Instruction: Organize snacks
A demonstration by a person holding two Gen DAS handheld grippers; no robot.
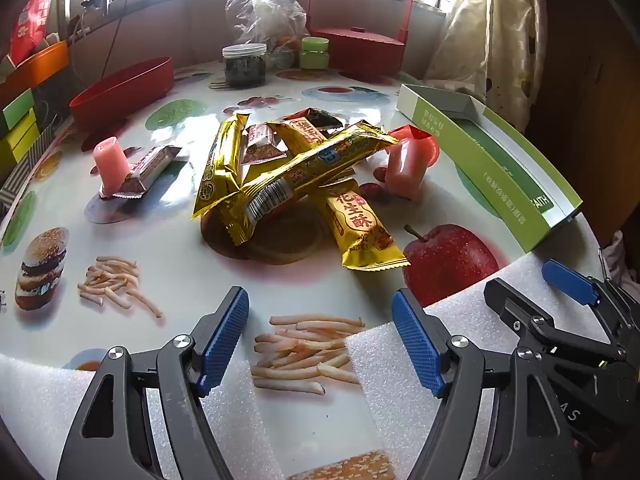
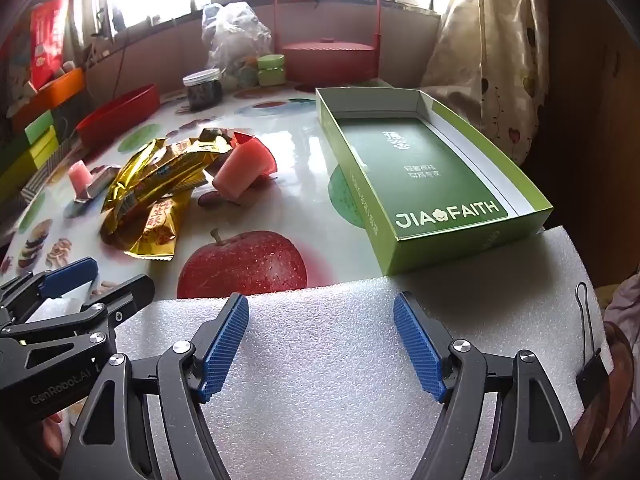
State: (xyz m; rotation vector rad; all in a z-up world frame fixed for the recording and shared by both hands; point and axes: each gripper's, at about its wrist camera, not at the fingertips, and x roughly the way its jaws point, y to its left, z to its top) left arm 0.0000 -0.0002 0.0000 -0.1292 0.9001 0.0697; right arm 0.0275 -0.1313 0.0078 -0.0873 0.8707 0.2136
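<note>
Food-print table [image 1: 168,216], snack pile [image 1: 296,168] mid-table — green box [image 2: 420,176], red bowl [image 1: 120,92], jar [image 1: 244,65], foam sheet [image 2: 340,360].

occluded: lower wrappers in snack pile [image 1: 296,168] under top gold packet [image 1: 316,172] | cut off: sesame cracker print [image 1: 344,466] at 6 o'clock edge, red bag [image 1: 30,20] at 10 o'clock | too small: box [image 1: 480,156] side print | hidden: clear bag [image 2: 232,32] contents, jar [image 2: 203,90] contents dark
</note>
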